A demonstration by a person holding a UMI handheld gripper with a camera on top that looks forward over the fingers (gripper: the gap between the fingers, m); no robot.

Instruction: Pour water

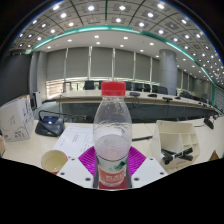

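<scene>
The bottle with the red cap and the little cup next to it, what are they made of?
The bottle looks like clear, thin plastic: you can see through it, and it has molded ridges. Its red cap seems to be solid, matte plastic. The cup looks like paper, pale and dull, though that is less sure. The gripper holds the bottle between its fingers.

Clear plastic, paper and a pale matt worktop

The clear glossy plastic water bottle (112, 140) has a smooth red plastic cap (114, 89) and a thin printed label; the gripper (112, 172) holds it between matt magenta pads. The pale paper cup (54, 160) looks matt, and the light smooth worktop (150, 150) shines faintly.
</scene>
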